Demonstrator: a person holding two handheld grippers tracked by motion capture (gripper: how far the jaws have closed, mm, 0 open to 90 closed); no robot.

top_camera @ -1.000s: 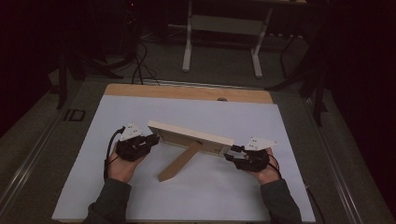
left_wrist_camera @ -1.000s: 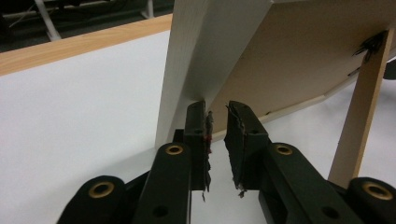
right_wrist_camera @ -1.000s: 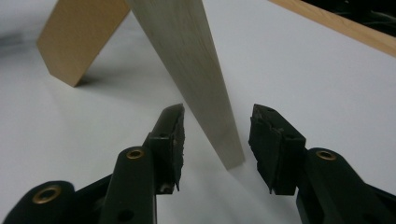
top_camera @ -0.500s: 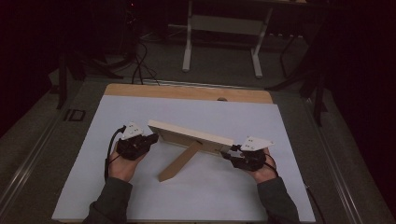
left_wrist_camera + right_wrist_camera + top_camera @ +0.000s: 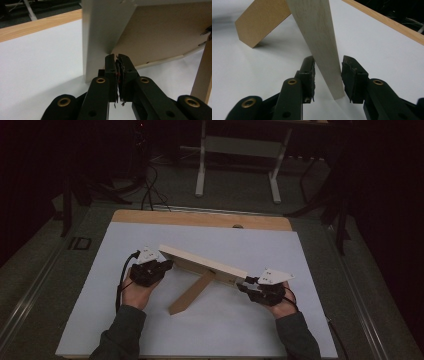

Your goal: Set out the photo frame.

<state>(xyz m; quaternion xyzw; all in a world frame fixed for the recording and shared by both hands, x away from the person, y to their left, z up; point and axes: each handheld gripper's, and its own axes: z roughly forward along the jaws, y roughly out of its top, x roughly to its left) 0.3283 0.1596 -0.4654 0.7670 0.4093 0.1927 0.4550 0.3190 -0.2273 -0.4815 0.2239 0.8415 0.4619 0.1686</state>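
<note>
Both grippers' jaws closed in: left gripper (image 5: 117,65) shut beside the frame (image 5: 202,261), right gripper (image 5: 327,75) straddling it.

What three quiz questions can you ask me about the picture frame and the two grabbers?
1. True or false: the picture frame lies flat on the white sheet.
2. Which has shut jaws: the left gripper or the right gripper?
3. What stands between the right gripper's jaws?

Key: 1 false, it stands on its prop leg. 2 left gripper. 3 the picture frame's edge; those jaws have just been closing, not yet pressing.
</note>
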